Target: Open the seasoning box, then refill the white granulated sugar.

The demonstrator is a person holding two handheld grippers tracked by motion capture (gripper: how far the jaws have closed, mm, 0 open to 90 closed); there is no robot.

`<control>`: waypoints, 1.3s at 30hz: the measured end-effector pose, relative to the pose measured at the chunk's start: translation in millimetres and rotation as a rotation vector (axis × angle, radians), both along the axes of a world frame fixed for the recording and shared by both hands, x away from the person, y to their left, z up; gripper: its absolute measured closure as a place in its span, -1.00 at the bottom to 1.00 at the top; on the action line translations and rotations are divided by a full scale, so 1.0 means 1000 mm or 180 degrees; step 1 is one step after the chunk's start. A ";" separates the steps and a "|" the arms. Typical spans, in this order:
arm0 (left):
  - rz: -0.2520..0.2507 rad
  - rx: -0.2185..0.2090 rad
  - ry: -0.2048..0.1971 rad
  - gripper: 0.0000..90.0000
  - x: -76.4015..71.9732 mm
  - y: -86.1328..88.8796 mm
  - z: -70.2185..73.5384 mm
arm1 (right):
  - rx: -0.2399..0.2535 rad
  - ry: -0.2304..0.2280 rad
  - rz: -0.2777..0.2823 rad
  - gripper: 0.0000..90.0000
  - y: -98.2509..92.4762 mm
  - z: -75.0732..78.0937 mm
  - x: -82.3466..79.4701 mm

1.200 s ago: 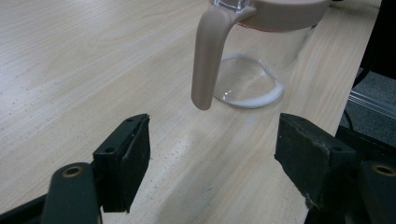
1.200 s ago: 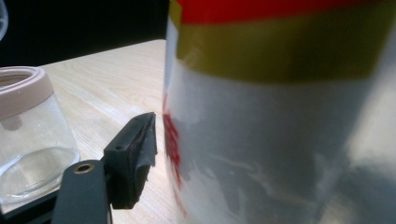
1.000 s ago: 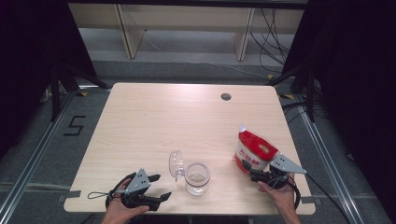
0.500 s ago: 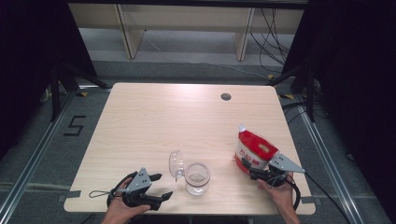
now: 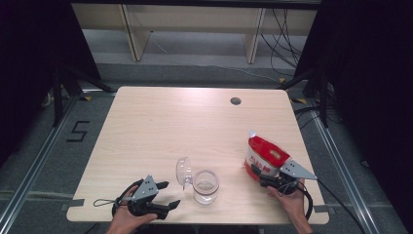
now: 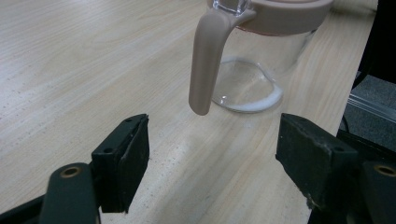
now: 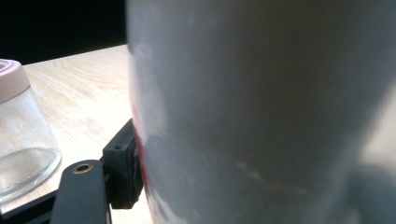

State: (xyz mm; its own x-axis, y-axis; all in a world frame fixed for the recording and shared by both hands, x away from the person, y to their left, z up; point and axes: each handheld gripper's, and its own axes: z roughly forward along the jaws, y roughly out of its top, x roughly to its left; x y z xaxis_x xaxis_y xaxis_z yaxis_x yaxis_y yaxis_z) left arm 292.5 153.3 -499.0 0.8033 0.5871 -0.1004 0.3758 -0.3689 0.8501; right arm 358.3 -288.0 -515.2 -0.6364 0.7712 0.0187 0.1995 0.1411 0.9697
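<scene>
A clear glass jar [image 5: 205, 186] stands near the table's front edge, its pink-rimmed lid [image 5: 184, 171] flipped open to the left. My left gripper [image 5: 170, 193] lies left of it, open and empty. In the left gripper view a pink strap [image 6: 205, 60] hangs from the jar [image 6: 261, 60] ahead of my left gripper [image 6: 212, 140]. A red and white bag [image 5: 265, 156] stands upright at the right. My right gripper [image 5: 261, 176] has just been closing its jaws on the bag's base. Up close, one pad [image 7: 122, 161] presses on the bag [image 7: 261, 107].
A round cable hole [image 5: 235, 101] sits at the far side of the wooden table [image 5: 160, 126]. Shelving stands beyond it. Grey floor with a taped "5" [image 5: 78, 130] lies to the left, and dark curtains hang on both sides. The jar [image 7: 18, 135] shows left of the bag.
The right hand has edged slightly in toward the bag. The left gripper, the jar and the bag stand where they were.
</scene>
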 end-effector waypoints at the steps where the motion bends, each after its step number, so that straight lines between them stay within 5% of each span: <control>1: 0.0010 -0.0021 0.0005 -0.43 0.000 -0.001 0.000 | 0.0093 0.0046 -0.0004 -0.31 0.003 0.000 -0.002; 5: 0.0008 -0.0037 0.0000 -0.43 0.000 -0.001 -0.002 | -0.0010 0.0046 0.0058 -0.25 0.002 0.001 -0.001; 6: 0.0000 -0.0036 -0.0009 -0.43 -0.001 -0.001 -0.002 | 0.0048 0.0048 0.0205 -0.25 0.002 0.001 0.000; 7: -0.0021 -0.0004 -0.0017 -0.43 -0.001 -0.001 -0.001 | 0.0013 0.0038 0.0033 -0.24 0.003 0.001 -0.002; 30: -0.0024 -0.0032 0.0005 -0.44 -0.001 -0.001 -0.001 | 0.0067 0.0065 0.0030 -0.25 0.004 0.000 -0.002; 32: -0.0039 -0.0014 0.0010 -0.44 0.000 0.000 0.000 | -0.0043 -0.0003 0.0068 -0.22 0.002 0.001 0.001; 34: -0.0027 -0.0021 -0.0009 -0.44 -0.001 -0.001 -0.001 | 0.0076 -0.0009 0.0030 -0.20 0.004 0.000 0.000; 39: -0.0045 0.0009 -0.0014 -0.44 -0.001 -0.001 0.000 | 0.0013 -0.0113 0.0105 -0.08 0.004 0.000 0.002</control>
State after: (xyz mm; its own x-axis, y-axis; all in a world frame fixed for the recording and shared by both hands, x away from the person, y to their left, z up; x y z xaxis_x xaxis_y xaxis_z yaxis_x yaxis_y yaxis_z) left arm 291.9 151.9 -499.1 0.8120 0.5759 -0.0952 0.3669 -0.3767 0.8506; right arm 360.6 -283.8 -514.9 -0.6619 0.7496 -0.0014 0.1602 0.1432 0.9766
